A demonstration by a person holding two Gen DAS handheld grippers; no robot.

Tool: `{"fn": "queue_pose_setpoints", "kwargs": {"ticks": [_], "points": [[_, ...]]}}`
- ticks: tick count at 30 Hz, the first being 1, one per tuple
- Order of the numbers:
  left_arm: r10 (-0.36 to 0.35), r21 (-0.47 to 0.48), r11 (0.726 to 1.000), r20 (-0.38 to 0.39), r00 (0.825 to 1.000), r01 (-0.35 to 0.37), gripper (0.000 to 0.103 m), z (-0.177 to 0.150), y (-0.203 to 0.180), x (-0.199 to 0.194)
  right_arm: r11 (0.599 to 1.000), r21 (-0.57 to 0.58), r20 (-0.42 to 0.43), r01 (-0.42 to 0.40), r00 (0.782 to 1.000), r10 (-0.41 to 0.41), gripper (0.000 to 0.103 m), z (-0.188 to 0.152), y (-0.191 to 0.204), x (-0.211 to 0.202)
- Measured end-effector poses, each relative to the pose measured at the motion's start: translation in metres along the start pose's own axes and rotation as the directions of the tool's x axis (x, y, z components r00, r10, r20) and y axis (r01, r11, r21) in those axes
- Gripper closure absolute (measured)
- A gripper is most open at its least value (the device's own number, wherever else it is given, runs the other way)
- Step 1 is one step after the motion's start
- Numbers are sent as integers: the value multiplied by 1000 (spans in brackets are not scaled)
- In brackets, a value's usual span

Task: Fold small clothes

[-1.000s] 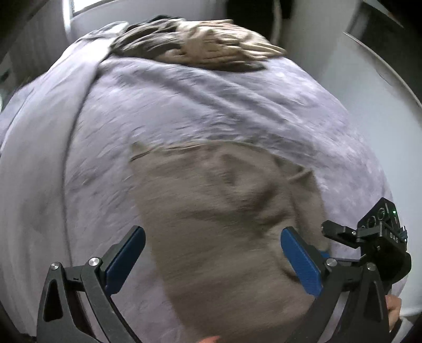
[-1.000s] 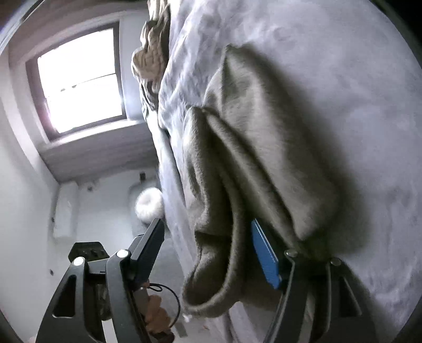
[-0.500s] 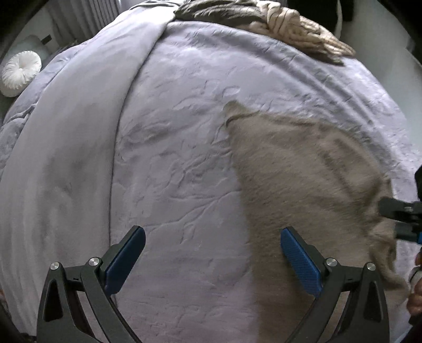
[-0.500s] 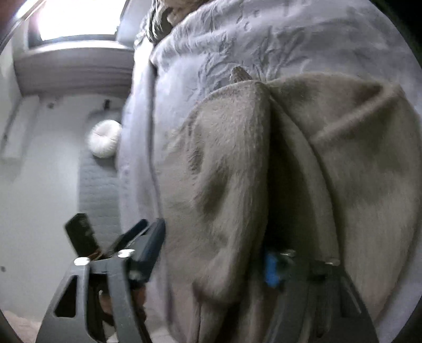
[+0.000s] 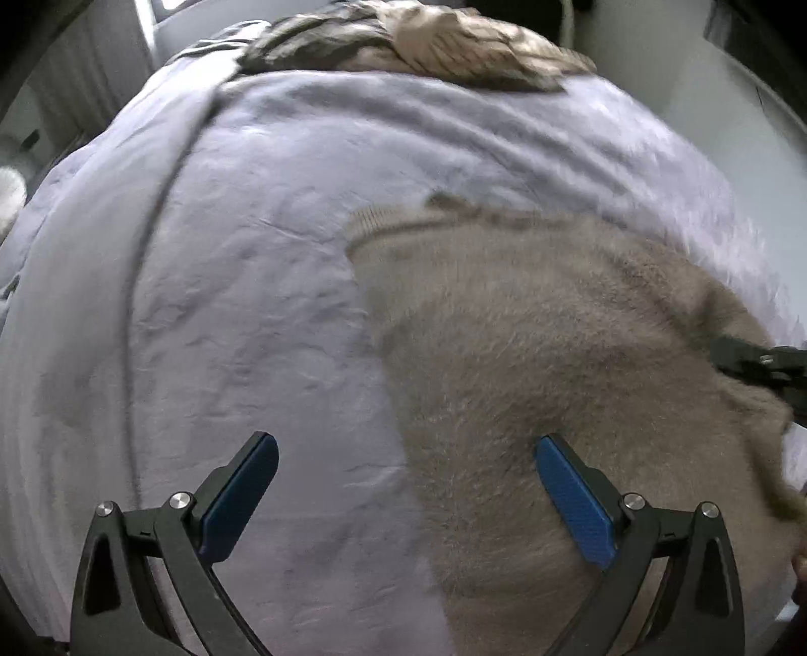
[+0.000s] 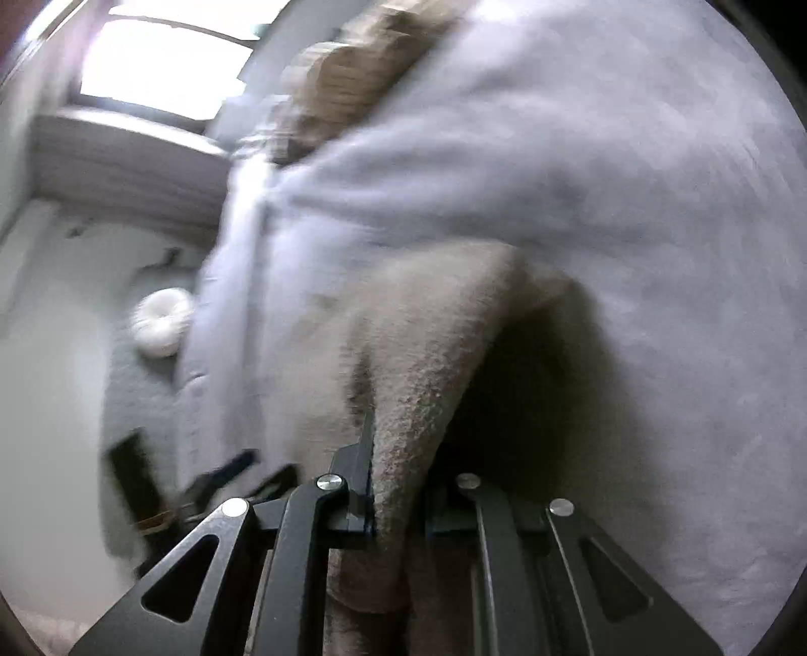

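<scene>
The beige fleece garment (image 5: 544, 383) lay on the lilac blanket (image 5: 242, 303) of the bed, with one edge lifted. The right tool (image 6: 398, 484) was clenched on that lifted edge: a fold of the fabric was pressed between its two fingers, whose jaws had just been closing, and the cloth hung from them like a small tent. The rest of the garment spread flat under the left tool (image 5: 406, 484). The left tool was released, its jaws standing wide apart with nothing held between them. Its blue right pad (image 5: 575, 499) was over the garment and its left pad (image 5: 237, 497) over the bare blanket. A pile of other clothes (image 5: 434, 45) lay at the far end of the bed.
</scene>
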State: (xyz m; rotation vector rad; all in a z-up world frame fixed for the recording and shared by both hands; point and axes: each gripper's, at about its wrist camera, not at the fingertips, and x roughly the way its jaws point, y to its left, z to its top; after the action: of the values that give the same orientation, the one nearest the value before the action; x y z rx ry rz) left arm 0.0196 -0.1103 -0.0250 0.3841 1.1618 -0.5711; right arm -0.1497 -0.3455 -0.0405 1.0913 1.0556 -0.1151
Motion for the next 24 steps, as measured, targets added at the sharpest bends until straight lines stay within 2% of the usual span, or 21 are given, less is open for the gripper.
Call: {"fn": "queue_pose_setpoints", "kwargs": {"ticks": [3, 7, 9, 11, 13, 14, 16, 17, 19, 22, 24], "points": [[5, 3, 1000, -9, 1000, -5, 0, -3, -3, 5, 997, 70, 10, -15, 1000, 14, 78, -7, -18, -4], [-6, 3, 1000, -18, 1000, 6, 0, -3, 5, 1, 994, 65, 66, 84, 994, -88, 74, -17, -16, -31], [0, 8, 1000, -30, 1000, 1, 0, -2, 10, -2, 987, 49, 86, 150, 984, -154, 68, -25, -9, -46], [-12, 10, 1000, -34, 999, 12, 0, -4, 14, -12, 992, 7, 96, 124, 988, -124, 68, -37, 4, -59], [-68, 4, 998, -51, 996, 68, 0, -10, 16, -19, 996, -31, 85, 89, 993, -86, 61, -48, 15, -65], [-91, 0, 996, -63, 994, 91, 0, -12, 16, -20, 995, -57, 73, 87, 994, -82, 57, -56, 20, -68], [-130, 2, 991, -100, 986, 131, 0, -22, 12, -17, 990, -91, 30, 104, 994, -101, 57, -68, 24, -60], [-126, 16, 992, -113, 986, 128, 0, -27, 9, -15, 989, -95, 4, 115, 993, -115, 61, -74, 24, -55], [-88, 69, 993, -135, 987, 98, 0, -43, 2, -7, 985, -101, -30, 142, 989, -146, 96, -85, 19, -48], [-68, 119, 989, -141, 988, 85, 0, -64, 0, 0, 975, -65, -20, 214, 976, -215, 96, -96, -4, -47], [-87, 129, 986, -139, 986, 105, 0, -73, 3, 1, 980, 44, -27, 196, 981, -195, 96, -100, -30, -47]]}}
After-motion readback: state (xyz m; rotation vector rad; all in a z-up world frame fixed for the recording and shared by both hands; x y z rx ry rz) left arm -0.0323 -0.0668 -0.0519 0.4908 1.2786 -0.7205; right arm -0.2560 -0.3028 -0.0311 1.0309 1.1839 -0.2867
